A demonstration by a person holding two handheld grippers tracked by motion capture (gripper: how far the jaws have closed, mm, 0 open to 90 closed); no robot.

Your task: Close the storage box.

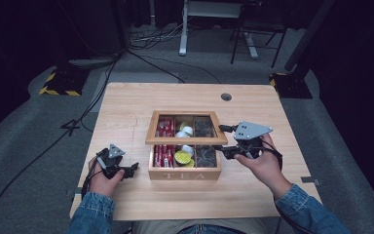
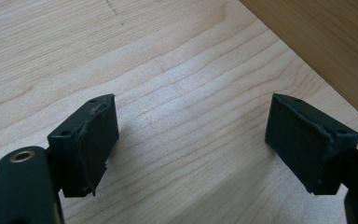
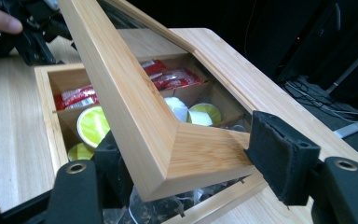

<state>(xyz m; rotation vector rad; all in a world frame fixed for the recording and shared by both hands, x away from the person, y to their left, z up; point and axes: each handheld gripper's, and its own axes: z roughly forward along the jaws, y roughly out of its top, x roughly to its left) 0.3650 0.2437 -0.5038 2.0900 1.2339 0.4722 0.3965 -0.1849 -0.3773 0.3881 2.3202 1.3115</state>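
Pale wooden worktop (image 1: 126, 117) bears the tea box (image 1: 185, 168), whose half-raised lid (image 3: 168, 140) sits loosely between the right tool's (image 3: 182, 172) parted jaws and could slam; left tool (image 2: 191, 140) gapes empty.

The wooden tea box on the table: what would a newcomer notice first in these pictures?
The tea box, marked TEA on its front, stands in the middle of the wooden table, its glass-paned lid partly raised. The right gripper has the lid's corner between its jaws. Inside lie red sachets, yellow-green capsules and dark tea bags; the left gripper rests open beside the box.
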